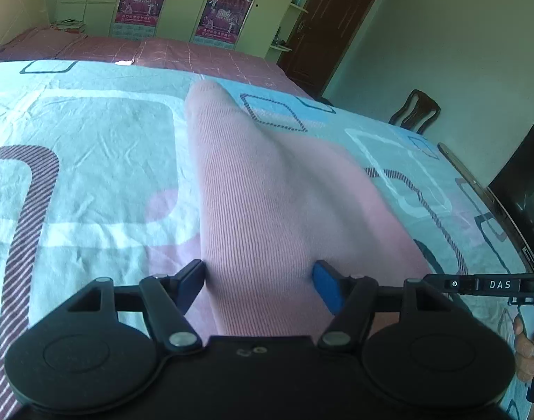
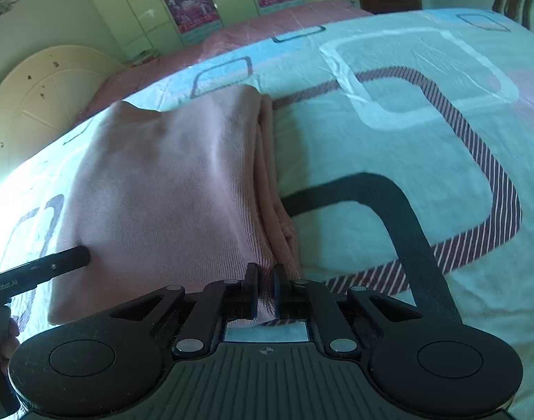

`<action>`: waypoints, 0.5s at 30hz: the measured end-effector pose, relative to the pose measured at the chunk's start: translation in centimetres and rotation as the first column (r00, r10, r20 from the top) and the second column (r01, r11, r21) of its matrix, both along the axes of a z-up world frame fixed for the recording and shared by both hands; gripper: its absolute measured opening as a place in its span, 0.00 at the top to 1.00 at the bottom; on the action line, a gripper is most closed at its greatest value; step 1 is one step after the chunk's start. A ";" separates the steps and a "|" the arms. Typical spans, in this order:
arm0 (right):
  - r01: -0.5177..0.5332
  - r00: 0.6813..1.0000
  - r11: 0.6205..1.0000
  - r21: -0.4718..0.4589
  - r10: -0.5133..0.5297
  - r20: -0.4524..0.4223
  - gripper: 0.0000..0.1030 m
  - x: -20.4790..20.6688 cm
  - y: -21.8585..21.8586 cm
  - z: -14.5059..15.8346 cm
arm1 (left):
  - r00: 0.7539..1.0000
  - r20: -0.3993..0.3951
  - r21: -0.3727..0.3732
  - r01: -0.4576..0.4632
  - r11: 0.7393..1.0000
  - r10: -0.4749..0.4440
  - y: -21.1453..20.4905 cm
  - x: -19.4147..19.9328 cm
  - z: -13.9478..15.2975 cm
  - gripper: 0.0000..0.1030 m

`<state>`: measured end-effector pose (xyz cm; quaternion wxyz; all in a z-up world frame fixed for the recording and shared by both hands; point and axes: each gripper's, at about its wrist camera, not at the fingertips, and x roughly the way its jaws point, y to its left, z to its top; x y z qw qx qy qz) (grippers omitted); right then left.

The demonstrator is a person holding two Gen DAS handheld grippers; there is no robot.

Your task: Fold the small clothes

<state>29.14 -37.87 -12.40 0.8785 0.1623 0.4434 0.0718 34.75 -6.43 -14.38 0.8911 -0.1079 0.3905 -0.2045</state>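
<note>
A pink ribbed knit garment (image 1: 267, 189) lies folded on the bed's light blue patterned sheet (image 1: 92, 133). My left gripper (image 1: 258, 280) is open, its jaws standing wide on either side of the garment's near edge. In the right wrist view the garment (image 2: 155, 182) shows stacked folded layers along its right edge. My right gripper (image 2: 265, 287) is shut on the near right corner of the garment. The left gripper's finger (image 2: 57, 262) shows at the garment's left side.
The sheet (image 2: 406, 133) spreads wide to the right of the garment. A pink quilt (image 1: 162, 50) covers the far bed. Wardrobes with posters (image 1: 218, 10), a brown door (image 1: 333, 24), a wooden chair (image 1: 415, 110) and a dark screen (image 1: 522, 182) stand around.
</note>
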 end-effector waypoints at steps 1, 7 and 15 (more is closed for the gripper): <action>0.005 1.000 1.000 0.001 -0.005 0.026 0.80 0.3 0.0 0.6 | 1.000 0.019 -0.004 -0.008 1.000 0.009 0.2 0.1 0.5 0.35; 0.027 0.994 1.000 -0.008 -0.025 0.109 0.49 5.1 1.0 1.7 | 0.997 0.036 -0.036 -0.062 0.997 0.063 0.6 3.9 2.0 0.35; 0.110 0.992 0.992 0.063 -0.113 0.053 0.50 12.9 1.6 -1.0 | 0.990 -0.007 -0.032 -0.142 0.989 0.142 0.0 9.5 0.1 0.42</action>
